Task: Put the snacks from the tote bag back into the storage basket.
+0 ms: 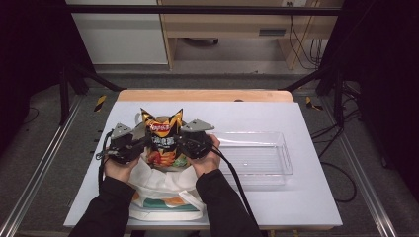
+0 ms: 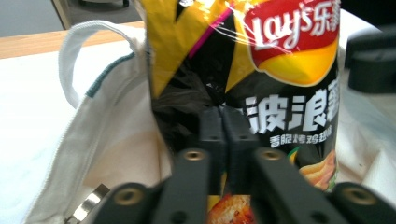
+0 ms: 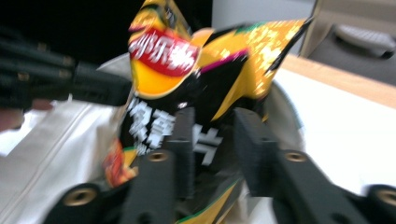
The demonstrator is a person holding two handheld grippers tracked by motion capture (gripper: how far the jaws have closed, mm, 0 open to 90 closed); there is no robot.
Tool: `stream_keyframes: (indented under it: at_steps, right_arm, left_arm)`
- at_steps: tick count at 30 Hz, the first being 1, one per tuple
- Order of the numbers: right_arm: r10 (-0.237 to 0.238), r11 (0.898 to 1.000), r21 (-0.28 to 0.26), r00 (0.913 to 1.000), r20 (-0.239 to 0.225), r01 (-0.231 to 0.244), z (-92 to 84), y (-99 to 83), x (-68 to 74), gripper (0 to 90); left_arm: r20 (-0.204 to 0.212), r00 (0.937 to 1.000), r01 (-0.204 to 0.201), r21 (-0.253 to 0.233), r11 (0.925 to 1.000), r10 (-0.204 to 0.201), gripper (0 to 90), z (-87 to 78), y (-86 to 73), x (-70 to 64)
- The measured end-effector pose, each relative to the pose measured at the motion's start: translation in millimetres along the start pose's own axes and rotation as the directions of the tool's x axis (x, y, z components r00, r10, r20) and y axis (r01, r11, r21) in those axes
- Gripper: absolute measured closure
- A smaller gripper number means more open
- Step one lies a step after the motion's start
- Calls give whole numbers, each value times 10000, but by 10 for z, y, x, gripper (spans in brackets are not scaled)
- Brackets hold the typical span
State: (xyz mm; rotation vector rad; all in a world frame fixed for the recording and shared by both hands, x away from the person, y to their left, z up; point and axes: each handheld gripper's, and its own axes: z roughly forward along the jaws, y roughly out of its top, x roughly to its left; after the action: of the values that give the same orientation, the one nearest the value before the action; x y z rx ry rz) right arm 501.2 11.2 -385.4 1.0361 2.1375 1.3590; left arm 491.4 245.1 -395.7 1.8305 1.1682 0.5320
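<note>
White sheet covers the table (image 1: 306, 197); wooden edge and dark frame rails lie beyond.

Nearest the person: a cream tote bag (image 1: 163, 185) lies flat at the table's near edge, mouth facing away, one handle looping up beside the bag of crisps in the left gripper view.

Just beyond, the crisp bag (image 1: 164, 140) stands upright in the tote's mouth, long axis vertical, lower part inside the cloth, crimped top splayed above.

Left gripper (image 1: 136, 143) comes at it from the person's left. In the left gripper view the jaws are pressed together on a fold at the crisp bag's edge.

Right gripper (image 1: 185, 143) comes from the opposite side. In the right gripper view its jaws stand apart with the bag's side between them; blur hides whether the pads bear on the foil, so I read it as not gripping.

Both hands sit level and equally near, the bag directly between them. Judgement: any lift goes straight up along the bag's axis.

Farther right, well apart: clear plastic tray (image 1: 286, 148), nothing in it.
</note>
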Motion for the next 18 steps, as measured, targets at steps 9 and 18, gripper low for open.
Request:
stream_keyframes:
  at_steps: [9,18]
  right_arm:
    - [117,9995,-305,9999,40,-116,51,22,-13,416]
    - [-163,9992,362,9989,428,148,245,57,81,788]
  left_arm:
    - [-23,9997,-227,194,9996,227,900,22,-27,-39]
    - [-32,9999,-146,169,9997,147,900,12,-37,-2]
